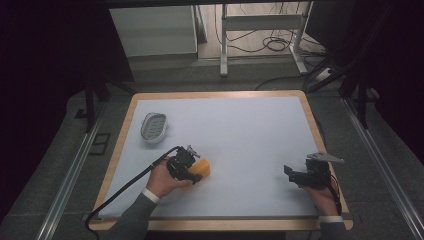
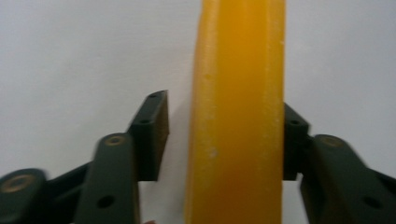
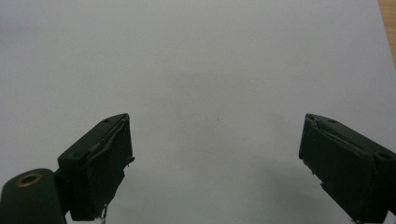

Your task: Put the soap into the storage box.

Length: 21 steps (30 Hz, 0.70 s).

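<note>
One yellow bar of soap [image 2: 238, 112] sits between the jaws of my left gripper [image 1: 189, 169], on the white table cover [image 1: 250, 130] in the near-left part of the table. In the left gripper view its long axis runs straight away from me, parallel to the jaws. One pad touches the bar's side; the other pad [image 2: 159, 135] stands off it with a sliver of white showing between. So I'd call the left jaws narrowed around the soap but not clamped on it; the bar looks to be resting on the cover. What the next move turns on, as I judge it, is that last gap: closing it should seat the bar squarely, since its flat sides face the pads.

From the high view the soap pokes out past my left gripper toward the table's middle. A small oval soap dish [image 1: 153, 126] lies beyond and to the left, near the left edge, well apart from the bar, with bare cover between them.

My right gripper [image 1: 300, 175] rests near the front right corner, far from the soap, jaws wide apart and nothing between them. Left is clearly the nearer hand. Open room lies ahead and to the right; the wooden border [image 1: 120, 145] is closest on the left.
</note>
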{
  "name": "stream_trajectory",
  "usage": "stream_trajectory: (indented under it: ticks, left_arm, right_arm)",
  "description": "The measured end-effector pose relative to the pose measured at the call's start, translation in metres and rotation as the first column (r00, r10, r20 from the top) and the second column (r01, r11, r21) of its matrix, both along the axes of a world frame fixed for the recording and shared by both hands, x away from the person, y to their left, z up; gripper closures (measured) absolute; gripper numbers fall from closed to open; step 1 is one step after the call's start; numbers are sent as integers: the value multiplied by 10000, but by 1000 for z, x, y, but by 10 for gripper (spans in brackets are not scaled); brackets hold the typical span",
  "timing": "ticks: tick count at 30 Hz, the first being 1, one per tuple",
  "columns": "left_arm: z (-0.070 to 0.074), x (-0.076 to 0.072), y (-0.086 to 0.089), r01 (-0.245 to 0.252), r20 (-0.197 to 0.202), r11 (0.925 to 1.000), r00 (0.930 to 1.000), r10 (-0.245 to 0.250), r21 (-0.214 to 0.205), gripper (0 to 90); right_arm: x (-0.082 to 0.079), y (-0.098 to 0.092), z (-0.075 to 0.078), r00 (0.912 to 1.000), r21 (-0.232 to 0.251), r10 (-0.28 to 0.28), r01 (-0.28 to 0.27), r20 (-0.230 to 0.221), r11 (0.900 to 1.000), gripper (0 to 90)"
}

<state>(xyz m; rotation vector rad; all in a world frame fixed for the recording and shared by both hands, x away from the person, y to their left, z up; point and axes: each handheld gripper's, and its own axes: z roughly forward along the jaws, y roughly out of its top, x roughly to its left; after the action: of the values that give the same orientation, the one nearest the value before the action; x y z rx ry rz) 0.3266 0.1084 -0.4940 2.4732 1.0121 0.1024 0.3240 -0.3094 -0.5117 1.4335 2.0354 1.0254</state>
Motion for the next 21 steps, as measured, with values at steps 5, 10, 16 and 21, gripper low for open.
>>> stream_trajectory:
  ticks: [5, 10, 16, 21]
  left_arm:
    - [1, -1, -1, 162, 63, 9998, 9998, -163, 60, 596]
    - [2, -2, 0, 210, 191, 9997, 9996, -212, 105, 607]
    - [8, -3, 5, 323, 162, 9995, 9993, -323, -16, 608]
    - [14, -2, 10, 257, 172, 9995, 9995, -253, -180, 608]
  right_arm:
    - [0, 0, -1, 10000, -44, 14, -14, -24, 10000, 95]
    - [1, 0, -1, 10000, -62, -4, 4, -31, 10000, 95]
    - [1, -1, -2, 10000, -54, -39, 39, -26, 10000, 95]
    - [1, -1, -1, 10000, -81, -24, 24, -23, 10000, 95]
